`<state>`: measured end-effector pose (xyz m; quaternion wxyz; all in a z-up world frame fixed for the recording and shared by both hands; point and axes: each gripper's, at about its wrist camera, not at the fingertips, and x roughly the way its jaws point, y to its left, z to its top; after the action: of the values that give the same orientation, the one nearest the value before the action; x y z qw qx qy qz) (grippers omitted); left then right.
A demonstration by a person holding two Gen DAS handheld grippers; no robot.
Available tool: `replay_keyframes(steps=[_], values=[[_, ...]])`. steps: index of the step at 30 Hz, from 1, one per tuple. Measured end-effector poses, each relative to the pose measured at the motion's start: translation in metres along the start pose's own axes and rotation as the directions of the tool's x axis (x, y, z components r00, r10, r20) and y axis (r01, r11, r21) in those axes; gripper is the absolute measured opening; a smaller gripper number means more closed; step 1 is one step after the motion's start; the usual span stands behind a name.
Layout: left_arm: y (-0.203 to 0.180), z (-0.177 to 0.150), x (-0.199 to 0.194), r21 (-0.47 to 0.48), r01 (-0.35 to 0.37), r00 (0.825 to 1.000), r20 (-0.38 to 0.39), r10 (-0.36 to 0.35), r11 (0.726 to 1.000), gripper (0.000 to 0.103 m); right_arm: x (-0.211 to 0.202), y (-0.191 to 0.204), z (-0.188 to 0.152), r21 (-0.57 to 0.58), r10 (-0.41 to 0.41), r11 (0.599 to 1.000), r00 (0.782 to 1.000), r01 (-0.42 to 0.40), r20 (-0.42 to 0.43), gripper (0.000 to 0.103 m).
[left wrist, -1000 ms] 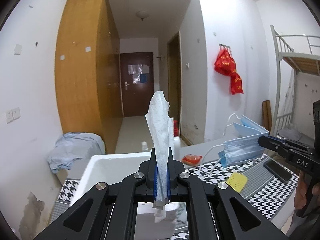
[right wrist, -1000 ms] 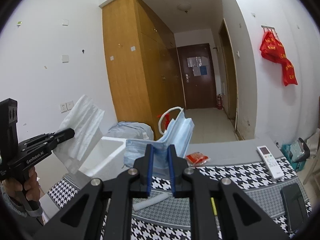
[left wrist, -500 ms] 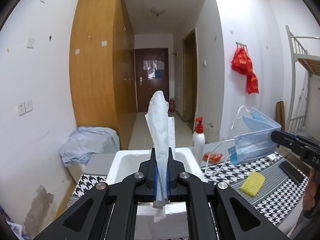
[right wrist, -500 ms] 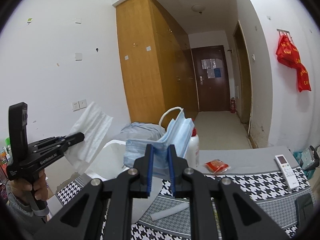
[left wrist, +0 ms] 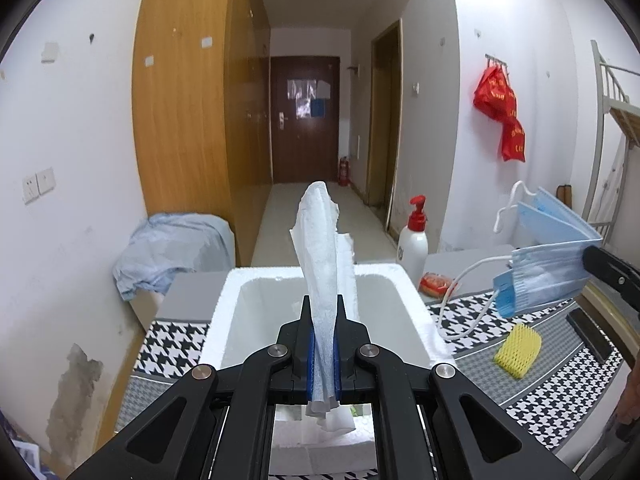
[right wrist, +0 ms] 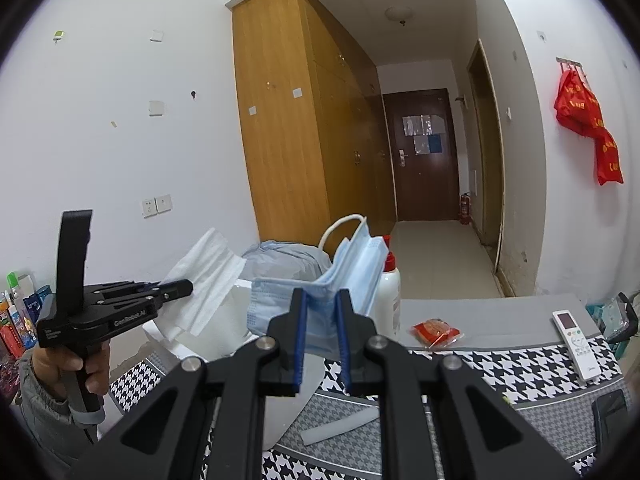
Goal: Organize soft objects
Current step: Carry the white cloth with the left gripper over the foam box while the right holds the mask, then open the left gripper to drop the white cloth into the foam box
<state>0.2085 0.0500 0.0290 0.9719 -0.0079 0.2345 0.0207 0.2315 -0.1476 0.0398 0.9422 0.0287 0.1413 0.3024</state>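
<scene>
My left gripper (left wrist: 323, 312) is shut on a white paper tissue (left wrist: 325, 248) that stands up from its jaws, held above the open white foam box (left wrist: 228, 320). In the right wrist view the same left gripper (right wrist: 188, 287) shows at the left in a person's hand, with the tissue (right wrist: 204, 280) hanging over the box (right wrist: 224, 332). My right gripper (right wrist: 321, 300) is shut on a folded blue face mask (right wrist: 344, 272) with white ear loops. That mask (left wrist: 548, 276) appears at the right of the left wrist view, level with the box's right side.
A houndstooth-patterned table (left wrist: 480, 312) carries a red-capped pump bottle (left wrist: 413, 240), a red packet (left wrist: 436, 284), a yellow foam net (left wrist: 518, 350), a white remote (right wrist: 576, 338), a dark phone (left wrist: 592, 336) and a foam lid (right wrist: 340, 426). A blue cloth (left wrist: 176, 248) lies left of the box.
The left gripper has moved in over the foam box and tipped down, so the box now fills more of its view. The right gripper with the mask has hardly moved.
</scene>
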Motion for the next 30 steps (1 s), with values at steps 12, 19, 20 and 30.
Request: replay_keyframes(steps=[12, 19, 20, 30], values=[[0.008, -0.005, -0.010, -0.007, -0.033, 0.998, 0.061, 0.034, 0.999, 0.097, 0.004, 0.005, 0.003, 0.007, -0.018, 1.000, 1.000, 0.018, -0.005, 0.018], [0.019, -0.013, -0.036, -0.039, -0.081, 0.987, 0.140, 0.085, 0.996, 0.102, 0.005, 0.008, 0.005, 0.000, -0.014, 1.000, 1.000, 0.014, -0.003, 0.018], [0.021, -0.015, -0.040, -0.046, -0.095, 0.984, 0.145, 0.100, 0.994, 0.102, 0.004, 0.008, 0.004, 0.000, -0.012, 1.000, 1.000, 0.012, -0.003, 0.018], [0.028, -0.022, -0.056, -0.038, -0.135, 0.977, 0.161, 0.140, 0.990, 0.102, 0.009, 0.019, 0.011, -0.028, 0.019, 0.999, 1.000, -0.019, -0.004, 0.018]])
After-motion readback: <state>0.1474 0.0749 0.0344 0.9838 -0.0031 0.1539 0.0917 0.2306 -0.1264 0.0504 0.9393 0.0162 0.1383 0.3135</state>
